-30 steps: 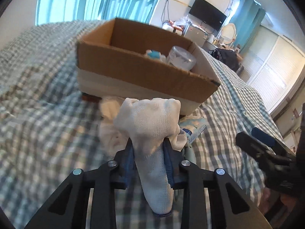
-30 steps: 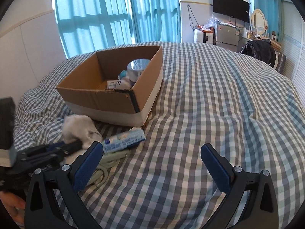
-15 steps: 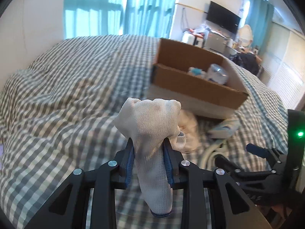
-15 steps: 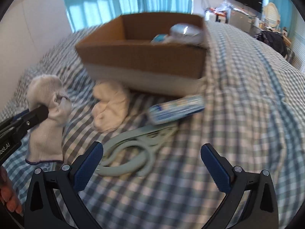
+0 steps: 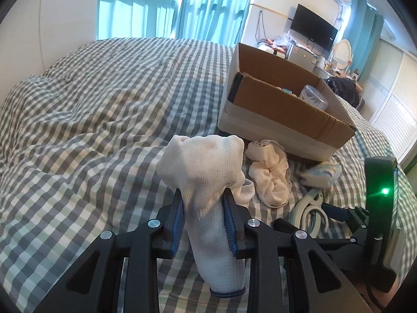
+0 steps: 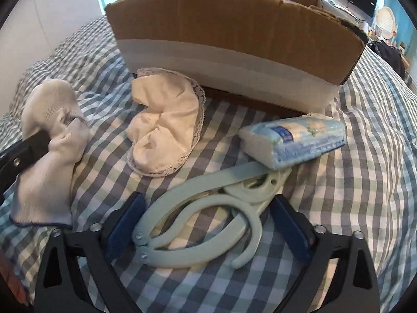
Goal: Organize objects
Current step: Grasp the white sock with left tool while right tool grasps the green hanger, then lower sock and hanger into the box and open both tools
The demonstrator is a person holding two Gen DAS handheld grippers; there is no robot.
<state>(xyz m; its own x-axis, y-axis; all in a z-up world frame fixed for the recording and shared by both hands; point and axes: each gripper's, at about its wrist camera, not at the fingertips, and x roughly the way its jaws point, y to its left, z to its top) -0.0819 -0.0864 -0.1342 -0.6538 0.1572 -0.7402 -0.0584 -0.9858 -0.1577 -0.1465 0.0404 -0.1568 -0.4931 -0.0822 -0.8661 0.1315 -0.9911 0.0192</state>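
My left gripper (image 5: 203, 206) is shut on a white knitted glove (image 5: 206, 182) and holds it above the checked bedcover; the glove also shows at the left of the right wrist view (image 6: 49, 140). My right gripper (image 6: 206, 219) is open, low over the bed, its fingers on either side of a pale green folding hanger (image 6: 203, 224). A cream lace-edged cloth (image 6: 166, 122) and a blue tissue pack (image 6: 294, 138) lie in front of the cardboard box (image 6: 234, 34). The box (image 5: 284, 112) holds a clear jar (image 5: 314, 97).
The bed is covered by a grey and white checked cover (image 5: 91, 120). Blue curtains (image 5: 166, 5) and a white wall stand behind it. A TV (image 5: 312, 31) and furniture are at the far right.
My right gripper has dropped low and closed in on the green hanger, which now lies between its open fingers. My left gripper has drawn back left with the glove still held.
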